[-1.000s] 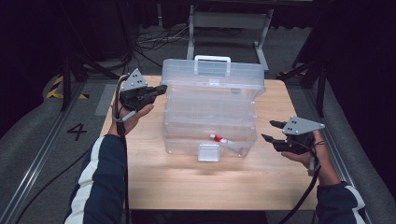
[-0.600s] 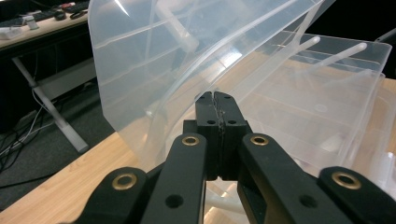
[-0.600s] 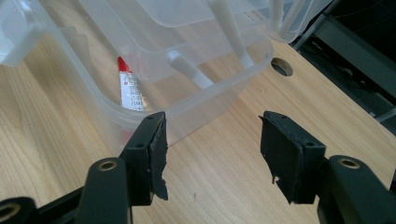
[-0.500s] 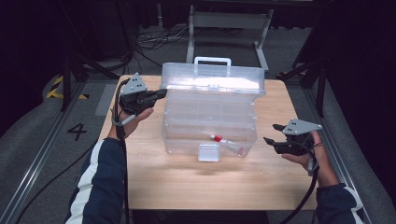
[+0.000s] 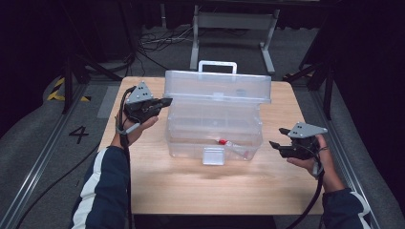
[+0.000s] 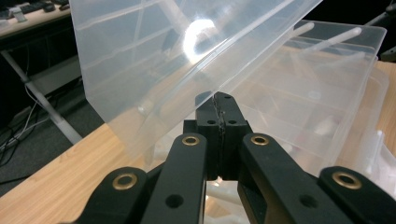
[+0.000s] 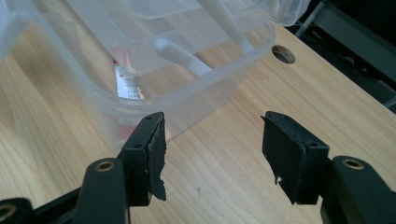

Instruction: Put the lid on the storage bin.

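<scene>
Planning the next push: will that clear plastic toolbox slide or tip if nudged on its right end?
The clear toolbox is thin-walled and nearly empty, so probably light and would slide on the wooden table. Its raised lid may make it tip backward.

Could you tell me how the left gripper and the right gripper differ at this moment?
The left gripper is shut, its fingers pressed together at the edge of the clear toolbox's raised lid; whether they pinch it cannot be told. The right gripper is open, with bare table between its fingers, which have just been opening. The left is held high by the lid; the right sits low beside the toolbox's base. Both point at the box.
</scene>
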`<state>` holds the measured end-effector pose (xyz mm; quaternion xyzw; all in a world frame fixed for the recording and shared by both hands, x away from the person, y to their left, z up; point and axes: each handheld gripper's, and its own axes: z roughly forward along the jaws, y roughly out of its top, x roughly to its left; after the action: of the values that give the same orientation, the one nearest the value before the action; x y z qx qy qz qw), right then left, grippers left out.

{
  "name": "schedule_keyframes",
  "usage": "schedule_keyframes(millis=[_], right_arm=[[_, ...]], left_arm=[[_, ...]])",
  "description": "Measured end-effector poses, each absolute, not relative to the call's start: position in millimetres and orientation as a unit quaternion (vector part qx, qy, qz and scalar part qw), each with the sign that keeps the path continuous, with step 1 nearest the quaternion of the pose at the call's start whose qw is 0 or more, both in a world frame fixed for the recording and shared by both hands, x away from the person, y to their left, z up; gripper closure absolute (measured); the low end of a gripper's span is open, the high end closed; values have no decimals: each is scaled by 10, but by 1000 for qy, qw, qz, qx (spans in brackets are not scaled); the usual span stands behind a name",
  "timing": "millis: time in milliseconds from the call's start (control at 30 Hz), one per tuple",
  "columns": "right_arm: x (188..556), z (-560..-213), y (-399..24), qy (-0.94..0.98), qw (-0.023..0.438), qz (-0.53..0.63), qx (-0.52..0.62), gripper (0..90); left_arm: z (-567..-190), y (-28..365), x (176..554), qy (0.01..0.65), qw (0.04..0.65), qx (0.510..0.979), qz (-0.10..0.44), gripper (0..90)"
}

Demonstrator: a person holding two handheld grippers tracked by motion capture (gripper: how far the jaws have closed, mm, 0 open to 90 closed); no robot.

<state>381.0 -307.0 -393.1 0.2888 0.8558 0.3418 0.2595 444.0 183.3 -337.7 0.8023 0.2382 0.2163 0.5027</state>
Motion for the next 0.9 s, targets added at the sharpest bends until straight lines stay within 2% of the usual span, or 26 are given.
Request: schedule_keyframes(millis=[900], right_arm=[[3791,-4019,-3041,862,248,336,288,396]], left_arm=[[-3569,1862,4111,201,458,841,209,900]])
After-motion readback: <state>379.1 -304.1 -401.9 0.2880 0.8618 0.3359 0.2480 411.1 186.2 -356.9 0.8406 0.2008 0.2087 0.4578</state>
